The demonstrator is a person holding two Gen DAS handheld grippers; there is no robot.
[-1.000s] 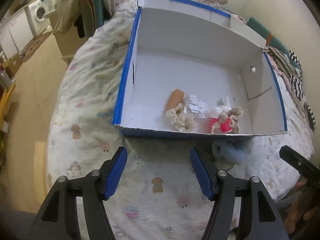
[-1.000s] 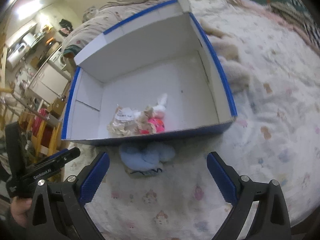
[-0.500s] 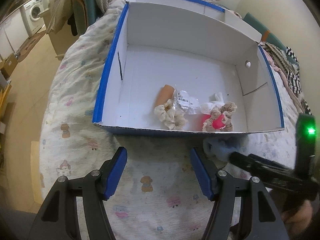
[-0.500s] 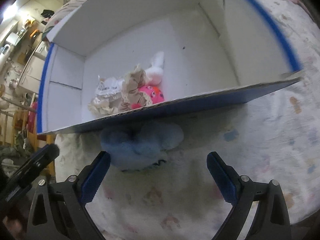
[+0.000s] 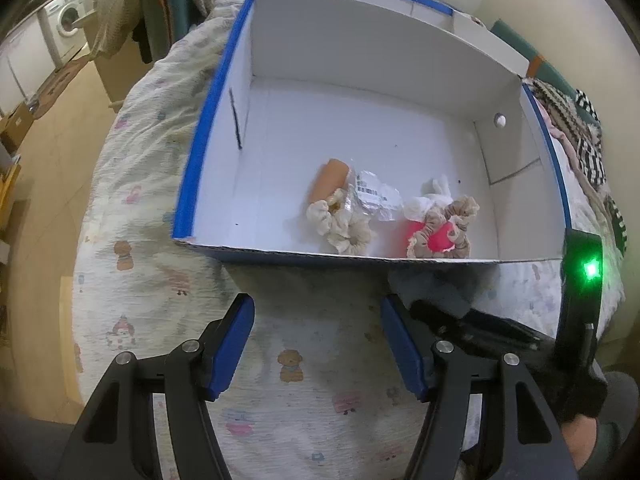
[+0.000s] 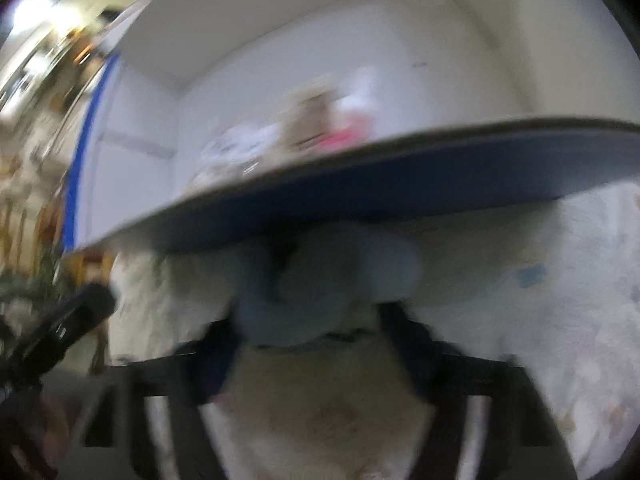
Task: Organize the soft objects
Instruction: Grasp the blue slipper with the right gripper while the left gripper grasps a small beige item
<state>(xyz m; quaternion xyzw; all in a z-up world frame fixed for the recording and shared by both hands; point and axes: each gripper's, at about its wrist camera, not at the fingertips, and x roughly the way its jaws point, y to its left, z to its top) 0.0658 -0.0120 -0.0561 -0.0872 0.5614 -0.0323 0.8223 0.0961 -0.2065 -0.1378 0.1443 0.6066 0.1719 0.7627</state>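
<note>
A white box with blue edges lies on the bed. It holds cream scrunchies, an orange roll, a plastic packet and a pink toy with a beige scrunchie. A pale blue plush lies on the sheet against the box's near wall. My right gripper has come down around the plush, jaws narrowed on either side of it; the view is blurred. My left gripper is open and empty above the sheet.
The patterned bedsheet covers the bed. Clothes hang on a chair at the far left, a washing machine stands behind. Striped fabric lies right of the box. The right tool's body crosses the left wrist view.
My right gripper moved forward and down to the blue plush and its jaws narrowed around it. My left gripper drifted slightly closer to the box, still open.
</note>
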